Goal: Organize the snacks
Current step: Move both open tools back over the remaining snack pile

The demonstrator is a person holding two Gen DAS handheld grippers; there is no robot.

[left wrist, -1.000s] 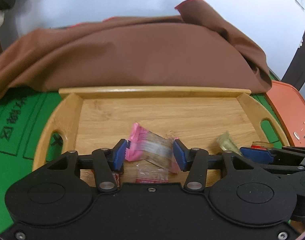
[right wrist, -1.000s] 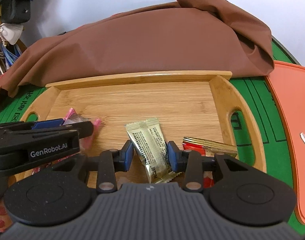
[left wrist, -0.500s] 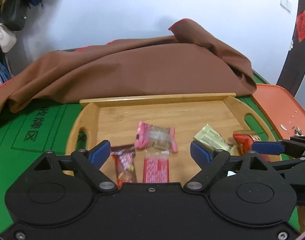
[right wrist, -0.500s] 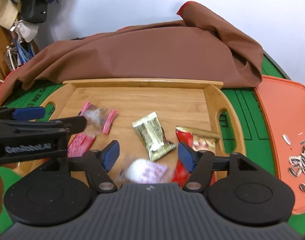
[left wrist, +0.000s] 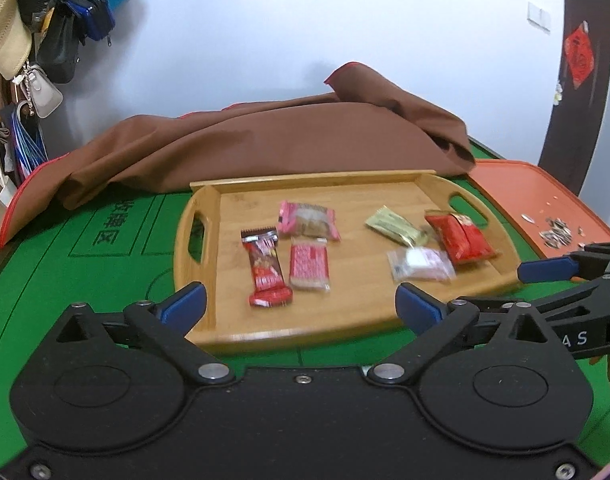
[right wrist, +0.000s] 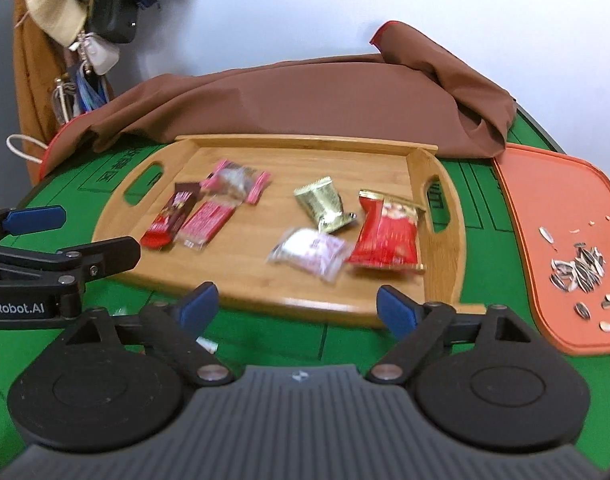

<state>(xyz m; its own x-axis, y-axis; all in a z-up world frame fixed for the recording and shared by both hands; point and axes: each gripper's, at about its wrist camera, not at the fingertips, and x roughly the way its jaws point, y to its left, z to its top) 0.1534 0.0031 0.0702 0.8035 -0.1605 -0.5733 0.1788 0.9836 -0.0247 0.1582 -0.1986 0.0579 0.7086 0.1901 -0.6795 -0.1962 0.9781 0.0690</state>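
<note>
Your left gripper [left wrist: 301, 304] and right gripper [right wrist: 297, 307] are both spread wide, nothing between the blue pads [left wrist: 183, 304]. Both sit just off the wooden tray's [left wrist: 209, 320] near edge, side by side.

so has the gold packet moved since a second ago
Yes. In the right wrist view the gold packet lay between the right tongs then; now it lies free on the wooden tray, nearer the tray's middle, overlapping the white packet.
</note>
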